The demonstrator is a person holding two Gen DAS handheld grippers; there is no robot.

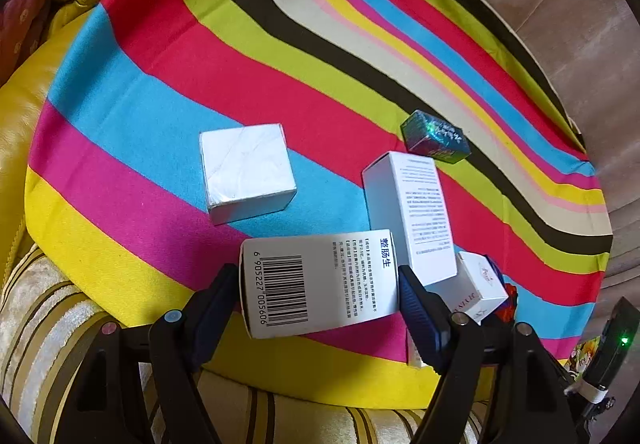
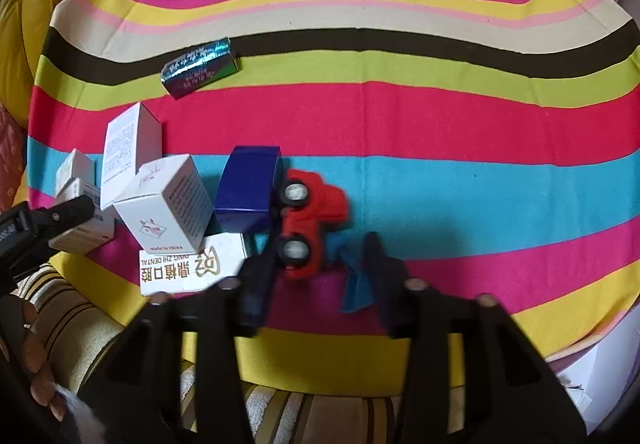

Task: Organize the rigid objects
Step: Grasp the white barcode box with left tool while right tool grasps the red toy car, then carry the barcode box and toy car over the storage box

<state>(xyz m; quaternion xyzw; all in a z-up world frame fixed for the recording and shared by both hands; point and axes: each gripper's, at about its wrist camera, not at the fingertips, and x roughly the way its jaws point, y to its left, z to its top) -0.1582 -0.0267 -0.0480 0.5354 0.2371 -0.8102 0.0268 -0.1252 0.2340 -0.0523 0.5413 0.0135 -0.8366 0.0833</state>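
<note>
Two sets of jaws: left clamping barcode box (image 1: 316, 284) beside crowded cartons (image 1: 412, 216), right parted around toy truck (image 2: 308, 224).

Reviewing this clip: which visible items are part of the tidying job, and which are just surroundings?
Job items:
- barcode box, held in the left claw
- square white box
- tall white box
- shiny teal box
- blue box
- red toy car, ahead of the open right claw

Surroundings:
- striped cloth
- yellow cushion

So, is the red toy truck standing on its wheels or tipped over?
Tipped on its side. In the right wrist view the red toy truck shows both wheels facing up toward the camera, lying against the blue box.
</note>
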